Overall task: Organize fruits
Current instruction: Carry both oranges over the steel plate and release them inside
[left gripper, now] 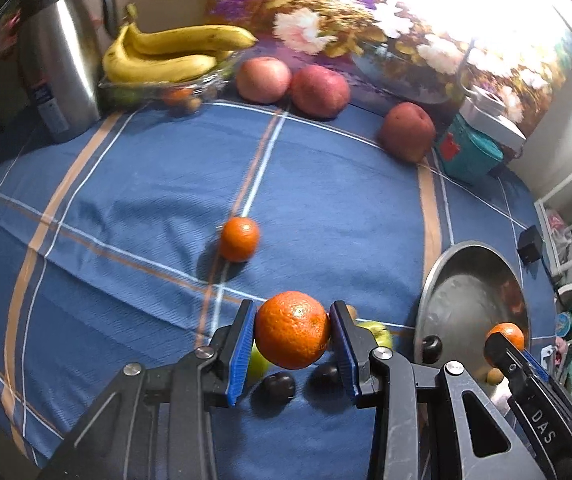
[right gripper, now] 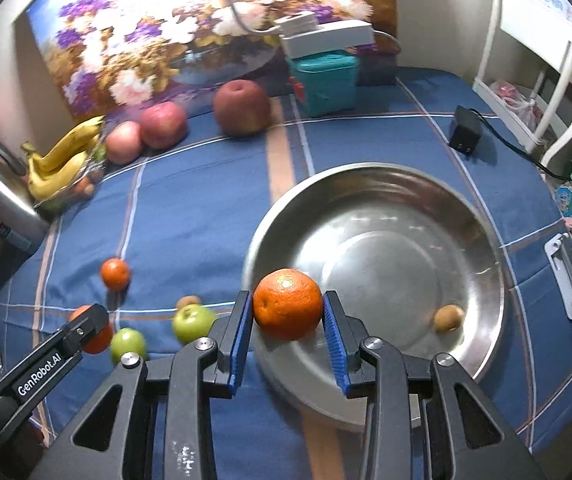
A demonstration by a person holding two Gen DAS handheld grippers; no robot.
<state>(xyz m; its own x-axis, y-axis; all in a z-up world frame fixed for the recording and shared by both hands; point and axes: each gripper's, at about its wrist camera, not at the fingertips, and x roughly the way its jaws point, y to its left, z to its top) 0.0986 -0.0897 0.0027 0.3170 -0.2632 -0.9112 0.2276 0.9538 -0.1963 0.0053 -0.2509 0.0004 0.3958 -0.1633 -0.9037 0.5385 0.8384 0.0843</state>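
My left gripper (left gripper: 292, 338) is shut on an orange (left gripper: 292, 335), held above the blue checked cloth with two dark plums (left gripper: 274, 388) and a green apple (left gripper: 258, 360) below it. My right gripper (right gripper: 288, 316) is shut on another orange (right gripper: 288, 309) over the near-left rim of the steel bowl (right gripper: 482, 240). A small brown fruit (right gripper: 449, 318) lies in the bowl. A loose orange (left gripper: 239, 239) sits mid-table. Two green apples (right gripper: 192, 323) (right gripper: 127, 344) lie left of the bowl. Three red apples (left gripper: 263, 80) (left gripper: 320, 90) (left gripper: 406, 132) sit at the back.
Bananas (left gripper: 166, 54) lie on a glass dish (left gripper: 158, 88) beside a steel thermos (left gripper: 58, 64) at the back left. A teal box (right gripper: 324, 80), a flower picture (right gripper: 166, 32) and a black adapter (right gripper: 465, 130) stand at the back and right.
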